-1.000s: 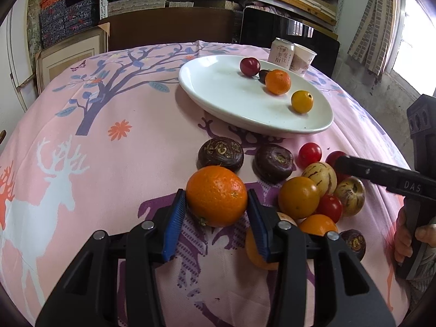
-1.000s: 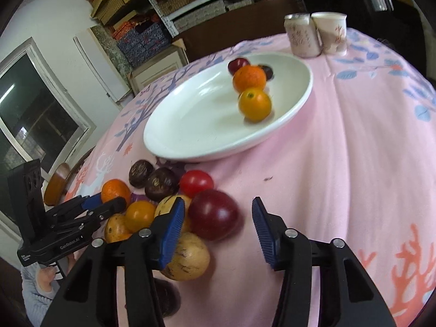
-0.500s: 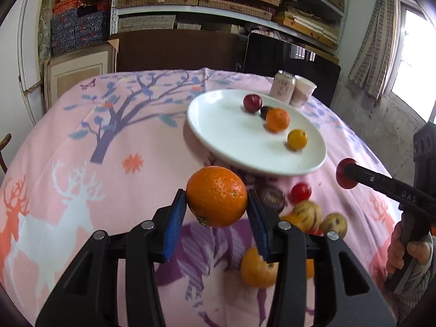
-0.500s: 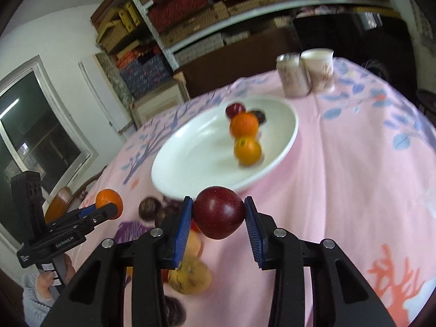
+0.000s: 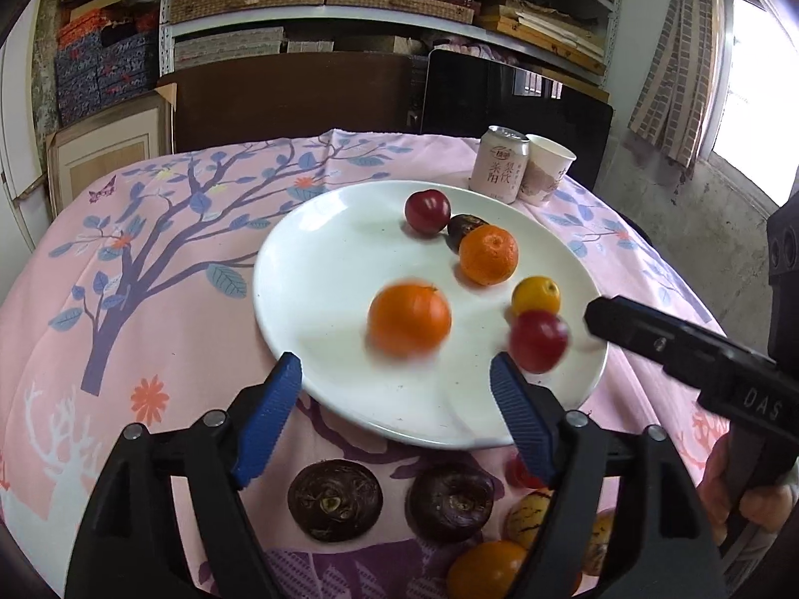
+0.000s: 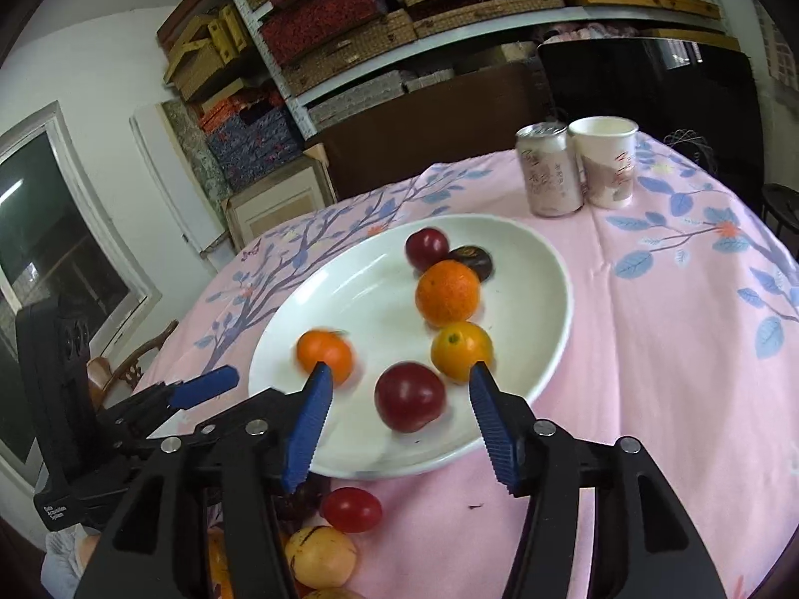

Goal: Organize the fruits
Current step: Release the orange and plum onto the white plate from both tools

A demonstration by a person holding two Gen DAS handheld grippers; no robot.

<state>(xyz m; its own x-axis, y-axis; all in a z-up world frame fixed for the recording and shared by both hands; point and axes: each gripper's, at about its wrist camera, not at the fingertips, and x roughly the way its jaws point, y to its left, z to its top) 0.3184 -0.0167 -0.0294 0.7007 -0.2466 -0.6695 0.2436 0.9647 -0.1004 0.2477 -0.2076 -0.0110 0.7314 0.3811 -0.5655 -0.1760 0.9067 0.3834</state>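
Observation:
A white plate sits on the pink tablecloth. My left gripper is open at the plate's near rim; an orange, blurred, lies on the plate just beyond it. My right gripper is open over the plate's near edge; a dark red plum, blurred, lies on the plate between its fingers. Another orange, a small yellow-orange fruit, a red plum and a dark fruit rest farther back on the plate.
Loose fruit lies on the cloth below the plate: two dark passion fruits, a cherry tomato, yellow striped fruits, an orange. A drink can and paper cup stand behind the plate.
Both grippers moved forward over the plate and opened. The left let go of the orange and the right let go of the plum; both fruits now lie on the plate.

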